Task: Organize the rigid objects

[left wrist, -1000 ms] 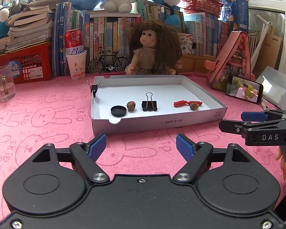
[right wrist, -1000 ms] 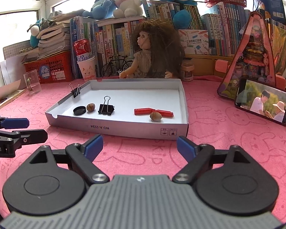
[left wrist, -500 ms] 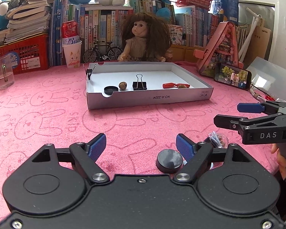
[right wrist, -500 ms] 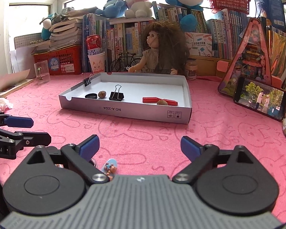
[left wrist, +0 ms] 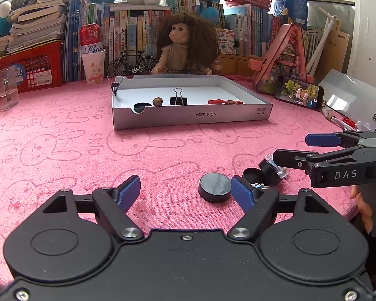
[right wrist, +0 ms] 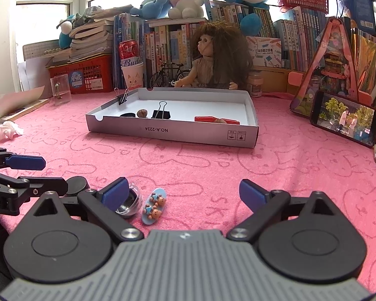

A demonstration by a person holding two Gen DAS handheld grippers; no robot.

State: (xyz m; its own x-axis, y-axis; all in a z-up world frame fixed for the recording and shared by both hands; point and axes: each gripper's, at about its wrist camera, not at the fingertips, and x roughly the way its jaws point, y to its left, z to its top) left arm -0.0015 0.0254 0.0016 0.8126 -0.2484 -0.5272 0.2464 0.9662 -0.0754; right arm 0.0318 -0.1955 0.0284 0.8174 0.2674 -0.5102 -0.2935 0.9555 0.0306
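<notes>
My left gripper (left wrist: 185, 192) hovers low over the pink cloth, jaws apart and closing a little. A black round cap (left wrist: 215, 186) lies between its fingers, close to the right pad, untouched. Just right of it sit a small black pot (left wrist: 252, 175) and a clear-domed lid (left wrist: 275, 166) under my right gripper (left wrist: 300, 150). My right gripper (right wrist: 183, 194) is opening wide. A blue bear hair clip (right wrist: 154, 205) lies between its fingers, and a clear-domed lid (right wrist: 130, 203) sits by its left pad. Farther back, the white box (left wrist: 193, 118) holds a cap, a nut, binder clips and a red piece.
A doll (left wrist: 185, 47), a model bicycle and rows of books stand behind the box. A phone (right wrist: 344, 119) leans at the right by a pink toy house. A glass (left wrist: 6, 91) and red basket stand at the left. Crumpled tissue (right wrist: 8, 130) lies on the cloth.
Both grippers have drawn back from the box and sunk toward the cloth. The black cap, small pots and hair clip have come into view by the fingers. The right jaws have spread wider.
</notes>
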